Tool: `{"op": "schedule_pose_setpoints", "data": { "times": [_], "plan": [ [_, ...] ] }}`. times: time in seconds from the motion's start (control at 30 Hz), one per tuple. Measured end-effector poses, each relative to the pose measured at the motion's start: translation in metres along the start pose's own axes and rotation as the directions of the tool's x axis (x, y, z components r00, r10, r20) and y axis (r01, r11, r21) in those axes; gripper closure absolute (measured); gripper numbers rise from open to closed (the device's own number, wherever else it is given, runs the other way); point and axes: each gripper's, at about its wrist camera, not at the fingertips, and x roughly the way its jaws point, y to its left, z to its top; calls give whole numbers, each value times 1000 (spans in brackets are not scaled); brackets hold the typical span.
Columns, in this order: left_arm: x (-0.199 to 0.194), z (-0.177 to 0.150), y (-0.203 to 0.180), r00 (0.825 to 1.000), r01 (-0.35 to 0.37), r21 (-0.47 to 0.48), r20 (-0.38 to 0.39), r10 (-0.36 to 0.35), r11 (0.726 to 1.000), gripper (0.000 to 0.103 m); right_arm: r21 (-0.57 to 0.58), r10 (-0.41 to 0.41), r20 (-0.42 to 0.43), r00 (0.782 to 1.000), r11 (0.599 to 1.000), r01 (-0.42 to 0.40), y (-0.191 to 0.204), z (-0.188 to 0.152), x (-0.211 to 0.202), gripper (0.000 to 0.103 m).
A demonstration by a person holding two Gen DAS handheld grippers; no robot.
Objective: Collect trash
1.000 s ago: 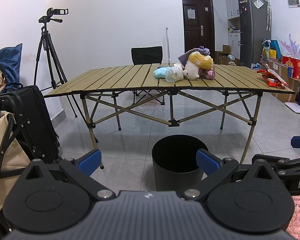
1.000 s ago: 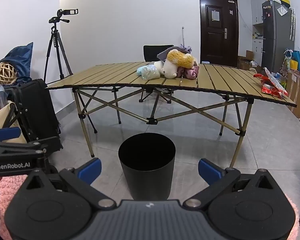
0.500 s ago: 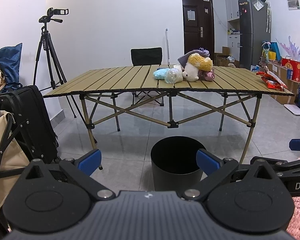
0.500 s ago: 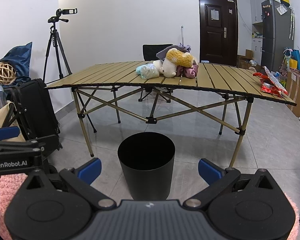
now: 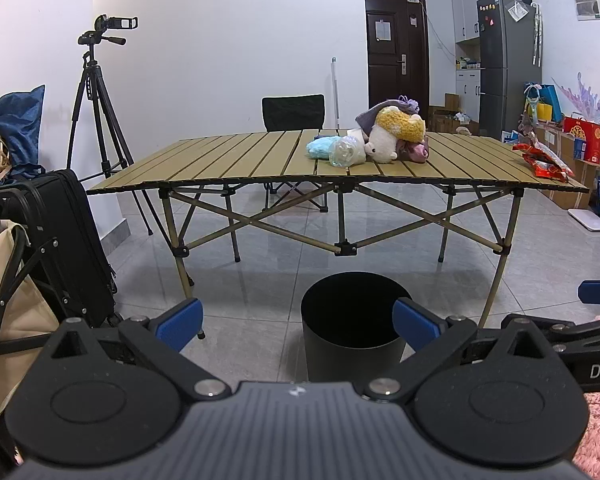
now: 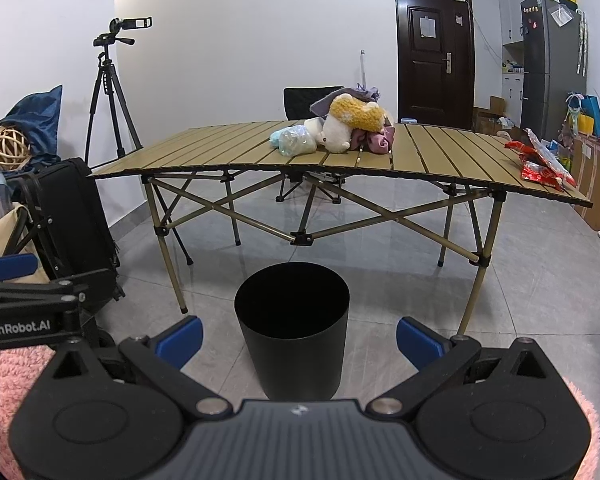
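both grippers, left gripper (image 5: 296, 322) and right gripper (image 6: 298, 336), are held low with jaws apart and empty. the crumpled plastic bottle (image 5: 346, 152) and red wrappers (image 6: 542, 164) lie on the surface (image 5: 228, 164), well beyond the black bin (image 6: 292, 328); the trash should be approached above the surface's edge.

The bin (image 5: 354, 326) stands just ahead of my left claw (image 5: 296, 322); the worktop (image 5: 236, 160) lies behind it, the suitcase (image 5: 66, 240) left.

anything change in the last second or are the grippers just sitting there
Almost nothing. Both views drift very slightly; no item moved. The left gripper and right gripper stay open and empty, the bin on the floor, the trash on the table.
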Motion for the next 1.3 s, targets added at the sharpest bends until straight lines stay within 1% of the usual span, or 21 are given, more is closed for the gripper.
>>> {"op": "schedule_pose_setpoints", "data": {
  "times": [1.03,1.3],
  "plan": [
    [0,0,0,1000,0,-1,0,0,1000,0,3,1,-2,1000,1000,-1,-1,0,1,0],
    [1,1,0,1000,1,-3,0,-1,1000,0,1,8,-10,1000,1000,-8,-2,-1,7,0]
  ]
}}
